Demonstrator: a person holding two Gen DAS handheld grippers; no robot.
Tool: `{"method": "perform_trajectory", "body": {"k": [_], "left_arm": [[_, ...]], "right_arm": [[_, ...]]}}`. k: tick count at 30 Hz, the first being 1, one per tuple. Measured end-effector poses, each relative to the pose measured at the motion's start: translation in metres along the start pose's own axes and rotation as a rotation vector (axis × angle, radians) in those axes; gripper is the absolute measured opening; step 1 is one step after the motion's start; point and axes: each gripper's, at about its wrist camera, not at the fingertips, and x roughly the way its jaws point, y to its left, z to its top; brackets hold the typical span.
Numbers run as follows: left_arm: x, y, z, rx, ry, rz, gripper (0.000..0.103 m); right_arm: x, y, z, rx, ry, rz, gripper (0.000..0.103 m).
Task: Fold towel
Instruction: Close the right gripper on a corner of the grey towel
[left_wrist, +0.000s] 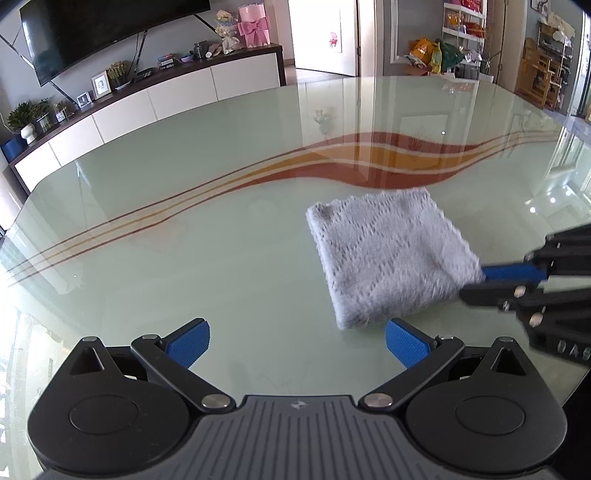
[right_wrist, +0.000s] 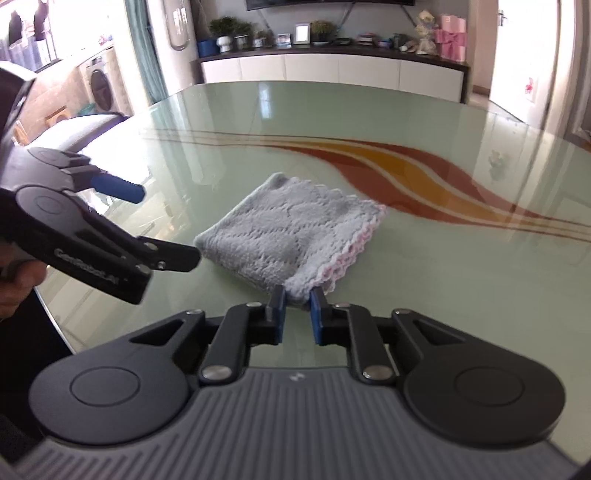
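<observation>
while we look out along the left gripper, its two blue pads sit wide apart at about seven and five o'clock in the frame, with bare glass between them and nothing held. the grey towel lies folded into a small square on the pale green glass table, at about three o'clock from the picture's centre and just beyond the right-hand pad. a wavy red and orange band crosses the table behind it, towards twelve o'clock. from four o'clock the right gripper reaches in, its blue pad meeting the towel's near right corner. a long white cabinet runs along the wall at ten o'clock under a dark television.

from the right wrist view, we see the right gripper just below centre, its jaws drawn nearly together and pinching the nearest corner of the towel between the blue pads. the rest of the towel lies flat on the table, spreading towards twelve o'clock, with a pink and white scalloped edge along its right side. at nine o'clock the left gripper hovers with its fingers well apart, one blue pad above and one dark finger tip close to the towel's left corner, gripping nothing. part of a person's hand shows at the left edge.
</observation>
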Motion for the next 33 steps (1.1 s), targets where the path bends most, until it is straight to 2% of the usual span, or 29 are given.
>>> {"method": "perform_trajectory", "body": {"k": [2, 3, 4, 7, 13, 15, 18, 25, 30, 33], "left_arm": [[-0.003, -0.001, 0.002, 0.002, -0.012, -0.006, 0.102], [-0.003, -0.001, 0.003, 0.002, -0.014, -0.008, 0.102], [-0.003, -0.001, 0.004, 0.003, -0.014, -0.010, 0.102], [-0.002, -0.003, 0.007, 0.008, -0.016, -0.011, 0.102], [0.000, -0.004, 0.005, 0.012, -0.012, -0.017, 0.102], [0.001, -0.003, 0.005, 0.012, -0.010, -0.016, 0.102], [0.001, -0.001, 0.005, 0.011, -0.008, -0.013, 0.102], [0.005, 0.001, 0.006, 0.005, -0.006, -0.015, 0.102], [0.009, 0.001, 0.004, 0.004, 0.001, -0.019, 0.102], [0.010, 0.000, 0.004, 0.005, 0.002, -0.023, 0.102]], "right_arm": [[-0.003, -0.006, 0.005, 0.029, -0.033, -0.022, 0.020], [-0.003, -0.011, 0.009, 0.046, -0.040, -0.030, 0.030], [-0.003, -0.012, 0.011, 0.053, -0.043, -0.029, 0.034], [0.003, -0.021, 0.022, 0.074, -0.057, -0.025, 0.034], [0.033, -0.025, 0.043, 0.003, -0.056, -0.060, 0.027], [0.042, -0.026, 0.046, -0.002, -0.051, -0.071, 0.022], [0.052, -0.027, 0.047, -0.014, -0.031, -0.067, 0.021], [0.062, -0.029, 0.040, -0.006, 0.004, -0.078, 0.020], [0.061, -0.029, 0.039, -0.015, -0.004, -0.064, 0.007], [0.057, -0.025, 0.038, -0.036, -0.016, -0.066, 0.005]]}}
